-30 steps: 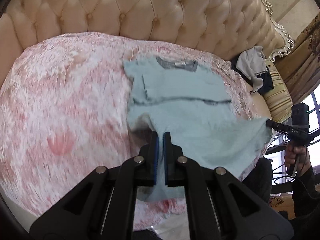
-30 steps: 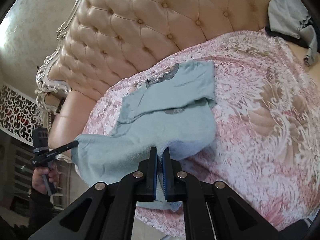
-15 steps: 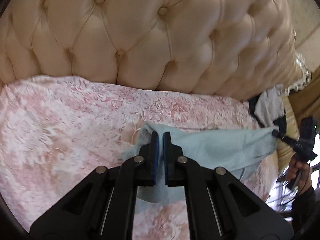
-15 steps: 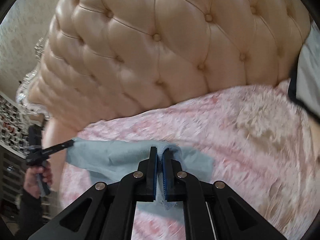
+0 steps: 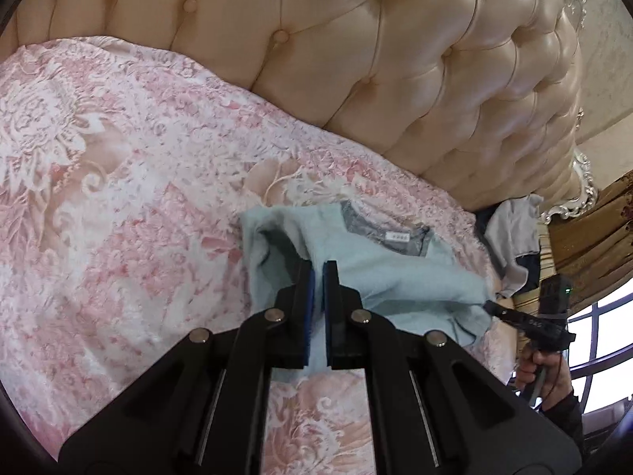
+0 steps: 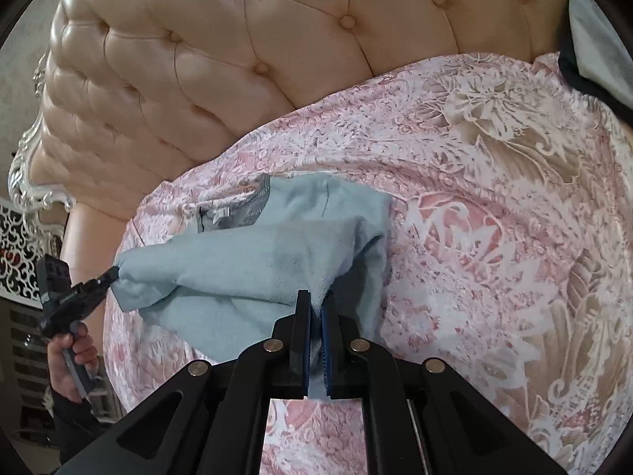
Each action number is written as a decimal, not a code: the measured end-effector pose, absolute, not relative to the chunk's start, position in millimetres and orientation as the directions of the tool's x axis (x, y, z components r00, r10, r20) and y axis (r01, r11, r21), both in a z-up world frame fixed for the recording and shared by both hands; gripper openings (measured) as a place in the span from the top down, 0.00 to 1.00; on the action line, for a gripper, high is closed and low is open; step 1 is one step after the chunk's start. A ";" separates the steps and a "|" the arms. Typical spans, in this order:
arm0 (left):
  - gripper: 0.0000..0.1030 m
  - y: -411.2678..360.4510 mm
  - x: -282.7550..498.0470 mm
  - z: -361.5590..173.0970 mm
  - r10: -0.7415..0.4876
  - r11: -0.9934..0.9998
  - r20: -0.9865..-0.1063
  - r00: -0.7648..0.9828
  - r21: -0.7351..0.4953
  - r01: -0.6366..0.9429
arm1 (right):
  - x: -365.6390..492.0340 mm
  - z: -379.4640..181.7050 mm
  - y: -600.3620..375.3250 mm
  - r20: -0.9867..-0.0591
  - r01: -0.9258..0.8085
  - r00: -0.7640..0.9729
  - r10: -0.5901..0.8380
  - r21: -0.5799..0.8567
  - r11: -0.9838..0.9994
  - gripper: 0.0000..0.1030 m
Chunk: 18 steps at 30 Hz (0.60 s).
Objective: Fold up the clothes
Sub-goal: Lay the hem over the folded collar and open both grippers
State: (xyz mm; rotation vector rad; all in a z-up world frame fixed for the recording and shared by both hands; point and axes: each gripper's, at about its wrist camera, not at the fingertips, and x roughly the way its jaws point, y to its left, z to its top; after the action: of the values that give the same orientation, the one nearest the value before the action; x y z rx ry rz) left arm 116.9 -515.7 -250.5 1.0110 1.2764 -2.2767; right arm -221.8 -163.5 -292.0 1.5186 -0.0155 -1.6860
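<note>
A light blue T-shirt (image 5: 399, 273) with a grey collar and white label lies on the pink patterned bedspread (image 5: 118, 206), its lower part doubled up over its top. My left gripper (image 5: 317, 267) is shut on the shirt's hem at one corner. The right gripper (image 6: 316, 297) is shut on the other hem corner of the T-shirt (image 6: 253, 261). The hem hangs stretched between the two grippers, a little above the collar end. In each view the other gripper shows at the edge, held by a hand (image 6: 73, 352).
A tufted cream headboard (image 5: 395, 59) rises just beyond the shirt. A pile of grey and dark clothes (image 5: 514, 237) lies on the bed's far side near a gold-striped cushion (image 5: 585, 237). A window (image 5: 605, 336) is at the right edge.
Both grippers have carried the shirt's hem forward toward the headboard and down, folding the lower half over the upper half. The shirt was spread flat a second ago.
</note>
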 end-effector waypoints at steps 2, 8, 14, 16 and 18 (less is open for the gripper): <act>0.94 -523.0 106.6 -252.6 0.022 -0.555 -0.721 -0.692 -0.585 0.591 | -228.7 -290.8 -169.6 -0.815 0.565 0.072 -0.575 0.509 -0.649 0.95; 0.51 -529.0 109.7 -271.9 -0.076 -0.572 -0.761 -0.644 -0.496 0.653 | -248.6 -300.8 -175.1 -0.845 0.530 0.030 -0.534 0.466 -0.708 0.78; 0.48 -501.3 181.0 -274.6 -0.122 -0.557 -0.664 -0.737 -0.569 0.605 | -217.3 -269.9 -109.4 -0.858 0.554 -0.219 -0.465 0.283 -0.783 0.41; 0.48 -479.5 186.6 -278.2 -0.130 -0.618 -0.683 -0.719 -0.512 0.597 | -194.7 -279.8 -103.2 -0.863 0.579 -0.199 -0.464 0.279 -0.766 0.41; 0.48 -463.5 180.4 -278.1 -0.141 -0.685 -0.718 -0.682 -0.426 0.590 | -171.5 -292.2 -102.3 -0.870 0.603 -0.174 -0.462 0.277 -0.748 0.41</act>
State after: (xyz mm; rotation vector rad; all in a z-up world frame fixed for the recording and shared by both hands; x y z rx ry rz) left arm 180.4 -463.5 -278.1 0.9337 0.9263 -2.3697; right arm -171.5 -102.3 -292.2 1.3989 0.1687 -1.9791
